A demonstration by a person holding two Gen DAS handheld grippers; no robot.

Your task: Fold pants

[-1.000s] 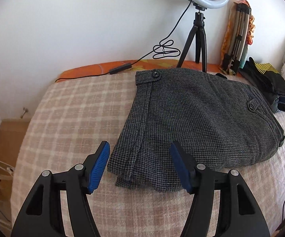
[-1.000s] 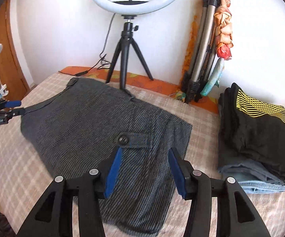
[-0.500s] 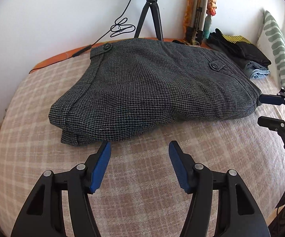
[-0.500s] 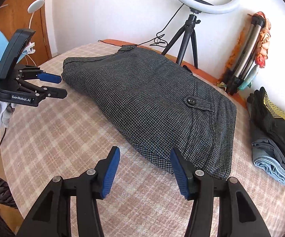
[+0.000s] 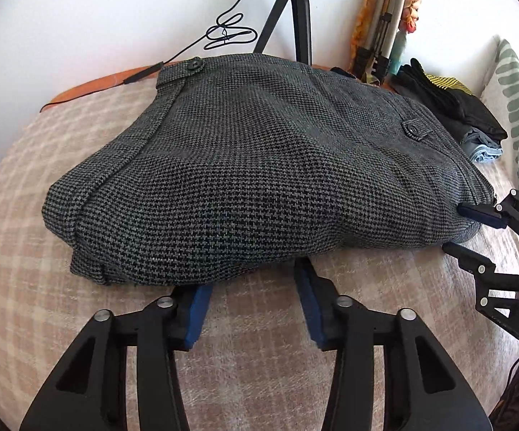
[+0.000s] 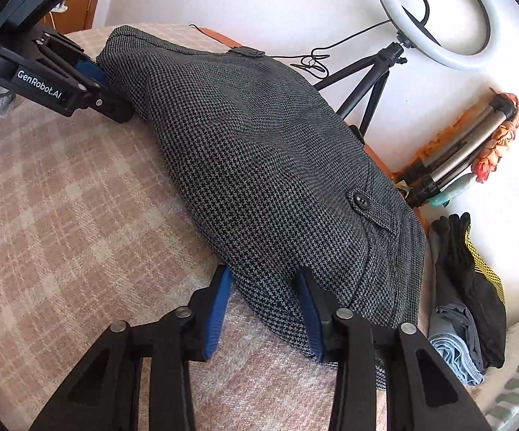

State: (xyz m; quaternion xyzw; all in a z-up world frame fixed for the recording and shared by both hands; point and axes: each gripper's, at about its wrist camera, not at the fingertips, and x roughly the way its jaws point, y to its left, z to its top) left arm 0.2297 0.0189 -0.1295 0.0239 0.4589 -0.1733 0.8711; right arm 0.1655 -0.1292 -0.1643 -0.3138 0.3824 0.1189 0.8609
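Observation:
The folded grey houndstooth pants [image 5: 259,179] lie on the plaid bed cover [image 5: 43,287]; they also show in the right wrist view [image 6: 277,179]. My left gripper [image 5: 252,276] is open, its blue pads at the pants' near folded edge, with the fingertips tucked under the cloth. My right gripper [image 6: 264,283] is open, its pads pushed in at the pants' near edge by the buttoned pocket. Each gripper shows in the other's view: the right one [image 5: 475,237] at the pants' right end, the left one [image 6: 90,82] at their left end.
A ring light on a black tripod [image 6: 431,10] stands behind the pants against the wall. A folded tripod [image 6: 457,158] leans there too. A stack of folded dark clothes and jeans [image 6: 464,305] lies to the right, with a striped pillow [image 5: 518,115] beyond.
Both grippers have dropped low and moved in to the pants' near edge, fingertips now under the cloth. The pants lie as before.

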